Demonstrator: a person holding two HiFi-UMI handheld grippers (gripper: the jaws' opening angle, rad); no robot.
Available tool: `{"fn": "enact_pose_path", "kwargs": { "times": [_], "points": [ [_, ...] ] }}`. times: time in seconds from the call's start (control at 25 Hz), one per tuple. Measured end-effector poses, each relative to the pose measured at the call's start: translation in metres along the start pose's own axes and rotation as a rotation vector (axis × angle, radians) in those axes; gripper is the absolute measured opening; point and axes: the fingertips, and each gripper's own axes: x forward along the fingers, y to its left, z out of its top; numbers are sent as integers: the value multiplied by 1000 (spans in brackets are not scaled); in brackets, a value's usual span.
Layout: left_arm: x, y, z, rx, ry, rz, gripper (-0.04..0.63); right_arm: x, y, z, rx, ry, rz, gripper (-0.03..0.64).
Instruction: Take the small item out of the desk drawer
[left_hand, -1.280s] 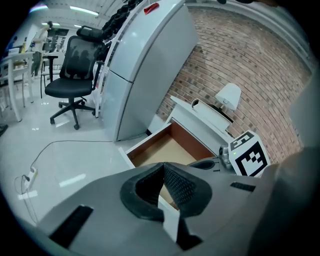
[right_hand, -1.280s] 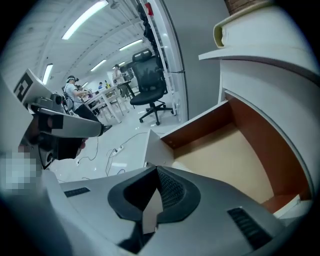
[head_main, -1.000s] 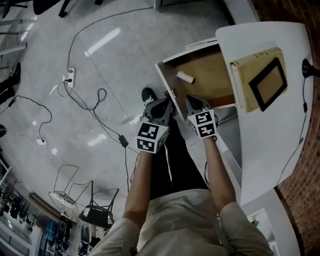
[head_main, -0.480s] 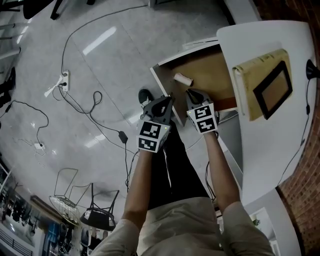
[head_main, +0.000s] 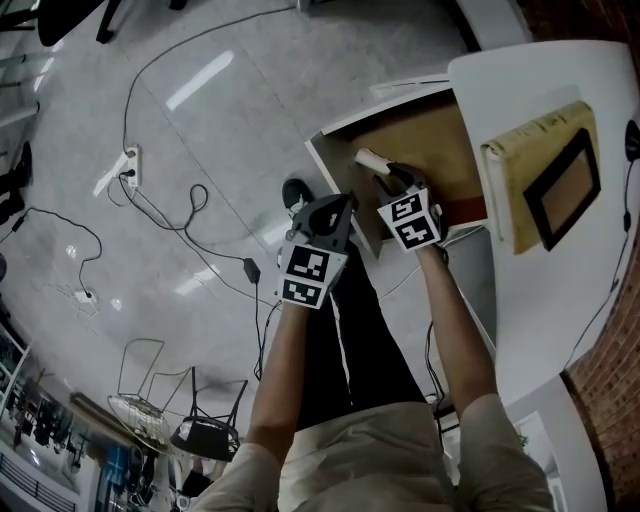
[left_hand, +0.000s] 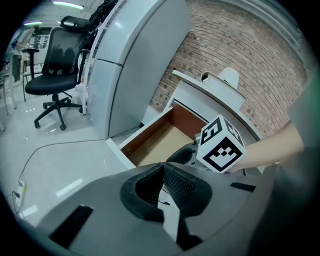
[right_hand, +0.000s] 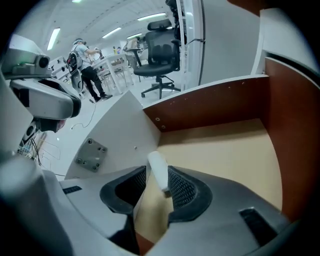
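The desk drawer (head_main: 330, 160) stands pulled open, its floor (right_hand: 225, 145) a bare tan panel. A small white cylinder (head_main: 368, 158) lies near the drawer's front left corner. My right gripper (head_main: 388, 178) reaches into the drawer, and its jaws are opening with the cylinder (right_hand: 159, 172) between them. The cylinder sits close to the right pad (right_hand: 181, 187), with a gap on the left side. My left gripper (head_main: 340, 212) hangs outside the drawer front, shut with nothing in it; its pads (left_hand: 175, 182) meet. The right gripper's marker cube (left_hand: 222, 145) shows ahead of it.
The white desk top (head_main: 560, 290) overhangs the drawer on the right and carries a thick book (head_main: 520, 195) with a black frame (head_main: 565, 180) on it. Cables and a power strip (head_main: 135, 160) lie on the floor at left. An office chair (right_hand: 160, 50) stands beyond the drawer front.
My right gripper has moved forward from the drawer's front edge into the drawer, up to the white cylinder. The left gripper has stayed by the drawer front.
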Motion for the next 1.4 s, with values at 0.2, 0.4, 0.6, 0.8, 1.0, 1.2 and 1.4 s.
{"fn": "enact_pose_path", "kwargs": {
  "times": [0.2, 0.4, 0.6, 0.8, 1.0, 1.2, 1.4],
  "points": [
    [4, 10, -5, -3, 8, -3, 17, 15, -5, -2, -122, 70, -13, 190],
    [1, 15, -8, 11, 18, -15, 17, 32, -2, -11, -299, 139, -20, 228],
    [-1, 19, -7, 49, 23, -25, 17, 46, -6, -11, -389, 171, -37, 233],
    [-5, 13, 4, 87, 6, -51, 17, 56, -5, -4, -446, 206, -35, 230],
    [-4, 17, 10, 81, -16, -40, 17, 63, -2, -7, -443, 229, -4, 205],
    [-3, 21, 10, 72, -16, -35, 17, 65, -2, -10, -424, 232, 1, 176],
    [-4, 24, 3, 75, 1, -19, 17, 63, 0, -12, -395, 219, -12, 161]
  ]
}}
